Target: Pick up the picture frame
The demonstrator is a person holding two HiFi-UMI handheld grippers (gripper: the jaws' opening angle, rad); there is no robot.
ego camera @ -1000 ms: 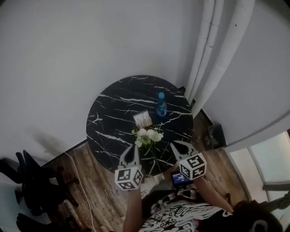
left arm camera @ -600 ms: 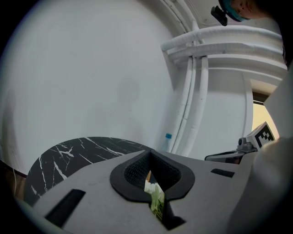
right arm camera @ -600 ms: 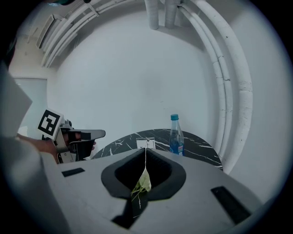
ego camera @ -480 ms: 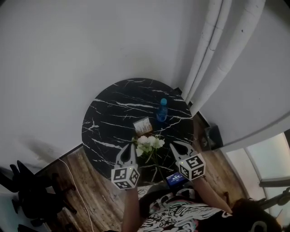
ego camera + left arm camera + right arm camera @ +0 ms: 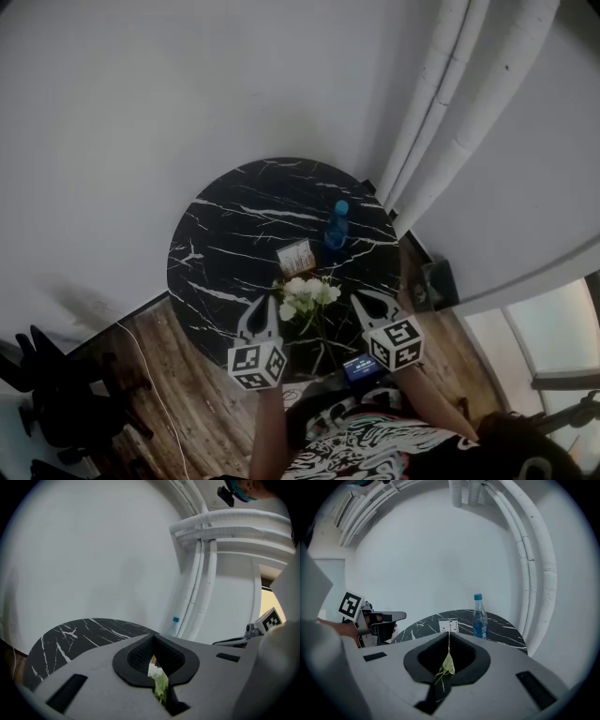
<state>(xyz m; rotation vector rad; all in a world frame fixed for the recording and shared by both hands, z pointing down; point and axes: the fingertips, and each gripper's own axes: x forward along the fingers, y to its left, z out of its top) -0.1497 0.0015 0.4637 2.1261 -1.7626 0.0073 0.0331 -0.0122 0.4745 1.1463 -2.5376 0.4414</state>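
Holding the left gripper (image 5: 265, 304) out ahead, with jaws pressed fully together and nothing caught between them. Holding the right gripper (image 5: 362, 299) near it, likewise closed and empty. Pointing both forward and slightly downward, roughly parallel, not touching each other. Reaching in from the lower edge of the head view on the left forearm (image 5: 269, 431) and the right forearm (image 5: 436, 398).

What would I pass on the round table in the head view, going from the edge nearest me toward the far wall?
Nearest first: white flowers, picture frame, blue water bottle.
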